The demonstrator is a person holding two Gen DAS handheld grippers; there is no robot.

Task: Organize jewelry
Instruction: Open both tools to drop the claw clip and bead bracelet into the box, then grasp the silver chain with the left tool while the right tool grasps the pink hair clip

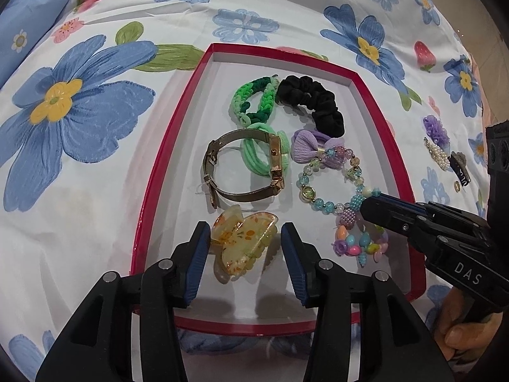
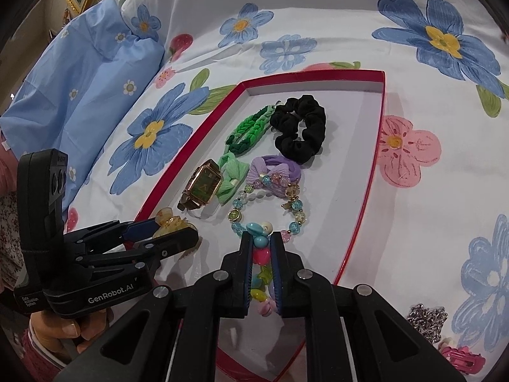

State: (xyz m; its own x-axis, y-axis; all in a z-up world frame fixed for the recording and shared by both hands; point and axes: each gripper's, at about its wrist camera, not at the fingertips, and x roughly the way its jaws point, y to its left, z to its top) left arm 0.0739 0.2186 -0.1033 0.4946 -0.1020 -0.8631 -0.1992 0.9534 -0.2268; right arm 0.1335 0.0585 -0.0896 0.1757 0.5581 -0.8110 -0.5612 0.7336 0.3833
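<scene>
Your right gripper [image 2: 261,248] is clamped on the colourful bead bracelet [image 2: 259,264] at the near right of the red tray [image 1: 165,146], so lifting now could drag the pastel bead bracelet [image 1: 331,184] touching it, or snag the purple bow tie [image 1: 310,145] just beyond. Your left gripper [image 1: 245,254] stands parted around the amber claw clip [image 1: 241,242] at the near left, its pads not clearly pressing. Close off-centre and I'd expect the slick clip to skid toward the watch [image 1: 241,168].
</scene>
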